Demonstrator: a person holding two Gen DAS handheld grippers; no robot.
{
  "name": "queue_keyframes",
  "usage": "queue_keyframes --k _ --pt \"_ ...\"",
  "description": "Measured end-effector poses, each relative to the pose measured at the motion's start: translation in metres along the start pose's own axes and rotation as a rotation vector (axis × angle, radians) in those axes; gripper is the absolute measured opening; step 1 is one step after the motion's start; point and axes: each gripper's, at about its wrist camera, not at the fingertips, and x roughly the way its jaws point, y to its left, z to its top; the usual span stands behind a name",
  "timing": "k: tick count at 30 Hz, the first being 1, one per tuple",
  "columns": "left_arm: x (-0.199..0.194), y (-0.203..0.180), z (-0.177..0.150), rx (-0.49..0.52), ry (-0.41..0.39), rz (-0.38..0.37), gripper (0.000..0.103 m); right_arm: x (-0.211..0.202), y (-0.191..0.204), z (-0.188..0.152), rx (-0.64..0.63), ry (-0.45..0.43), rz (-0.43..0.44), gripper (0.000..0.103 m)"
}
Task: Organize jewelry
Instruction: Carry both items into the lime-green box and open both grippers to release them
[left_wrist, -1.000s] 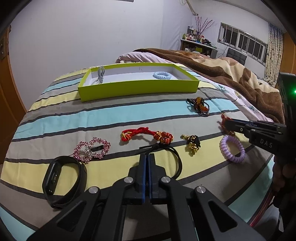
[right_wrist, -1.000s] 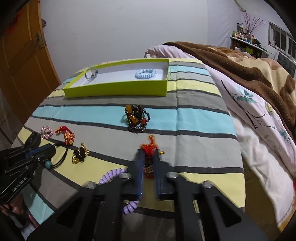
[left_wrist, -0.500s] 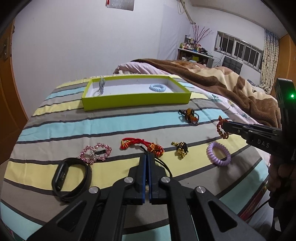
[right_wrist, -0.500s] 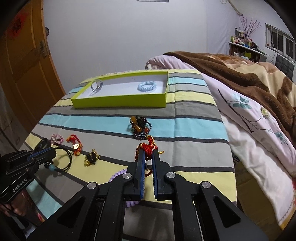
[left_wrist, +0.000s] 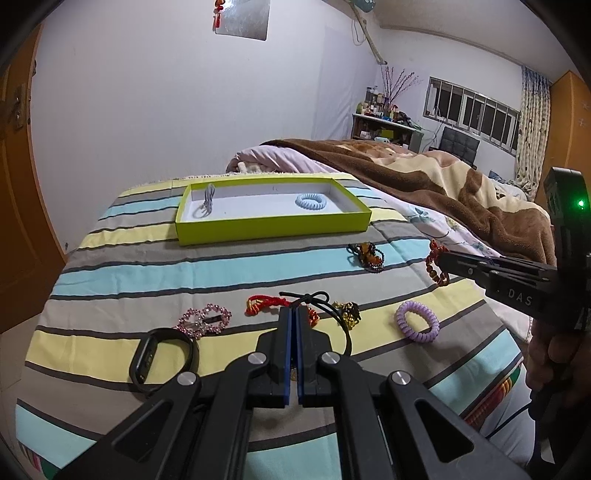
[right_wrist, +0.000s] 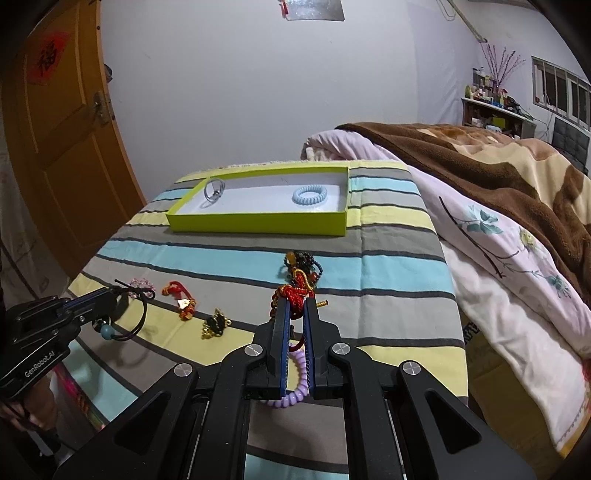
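Left tool (left_wrist: 293, 314) pinched fully together on a black cord bracelet (left_wrist: 334, 314), lifted clear of the striped bedspread (left_wrist: 147, 269), loop drooping to the right of the tips. Right tool (right_wrist: 296, 306) closed to a narrow gap on a red knotted bracelet (right_wrist: 293, 295), bead strand hanging below the tips, likewise off the cloth. Green tray (left_wrist: 273, 223) straight ahead of both tools at the far end of the bed, well apart from each; long axis crosswise to the line of approach, long front wall facing the tools. Right tool seemingly a little nearer. Inside: grey loop (left_wrist: 207, 197) at left end, blue coil tie (left_wrist: 311, 202) right of centre, bare floor between. Coming move, by judgement: forward carry over the front wall, then release. Left on the bedspread: purple coil tie (left_wrist: 417, 321), pink clip (left_wrist: 205, 319), black band (left_wrist: 162, 356).
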Motion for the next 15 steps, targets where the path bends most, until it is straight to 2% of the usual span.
queue_keyframes --k 15 --pt "0.002 0.009 0.022 -0.006 -0.034 0.043 0.002 0.002 0.013 0.019 -0.027 -0.033 0.028 0.007"
